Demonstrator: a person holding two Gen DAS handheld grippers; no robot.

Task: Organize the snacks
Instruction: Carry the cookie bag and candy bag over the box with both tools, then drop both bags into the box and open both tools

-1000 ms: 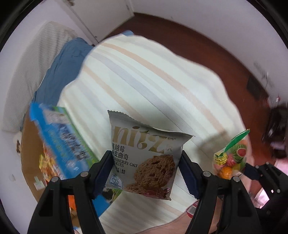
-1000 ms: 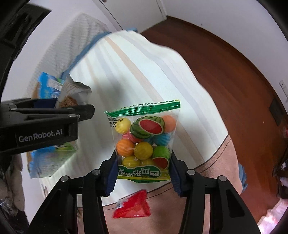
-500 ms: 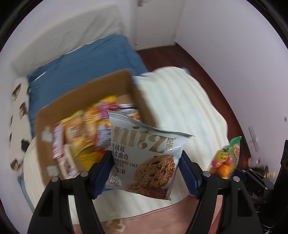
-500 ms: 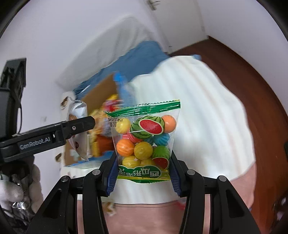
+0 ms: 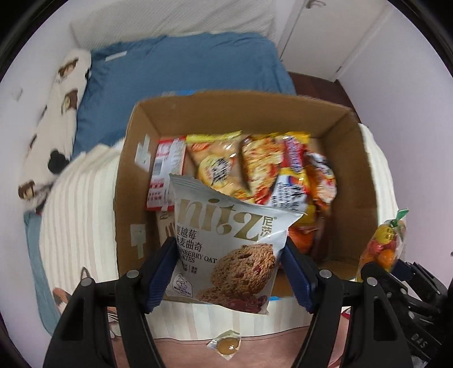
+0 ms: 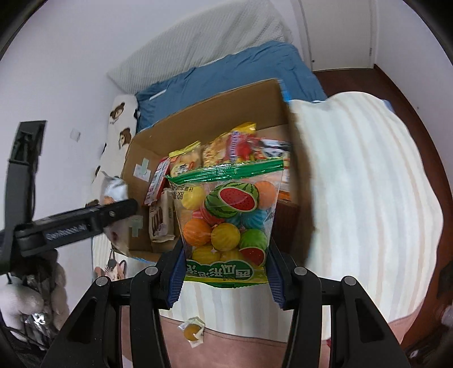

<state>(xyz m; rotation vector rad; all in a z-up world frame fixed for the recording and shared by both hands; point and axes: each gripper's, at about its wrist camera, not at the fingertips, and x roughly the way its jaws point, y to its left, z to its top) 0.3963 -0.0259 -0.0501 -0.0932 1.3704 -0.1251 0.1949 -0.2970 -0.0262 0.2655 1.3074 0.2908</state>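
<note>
Bare floor along cardboard box's [image 5: 365,192] right wall; snack packets [image 5: 254,167] crowding the rest.

- White walls [image 6: 65,65] close the room in from nine to twelve o'clock.
- Bed: cream striped cover [image 6: 368,184], blue sheet [image 5: 181,68] beyond it — a white textured headboard cushion [image 5: 170,17] at twelve.
- Dark red-brown wooden floor [image 6: 407,93] at two o'clock.
- White door [image 5: 334,31] at one.

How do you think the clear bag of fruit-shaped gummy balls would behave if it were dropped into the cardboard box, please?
The clear bag of fruit-shaped gummy balls, pinched between the right gripper fingers, looks thin and crinkly, so it would probably land limp. Its round candies sit loose, so they may shift and bulge. The open cardboard box already holds packets, so it would likely settle on them unevenly.
</note>
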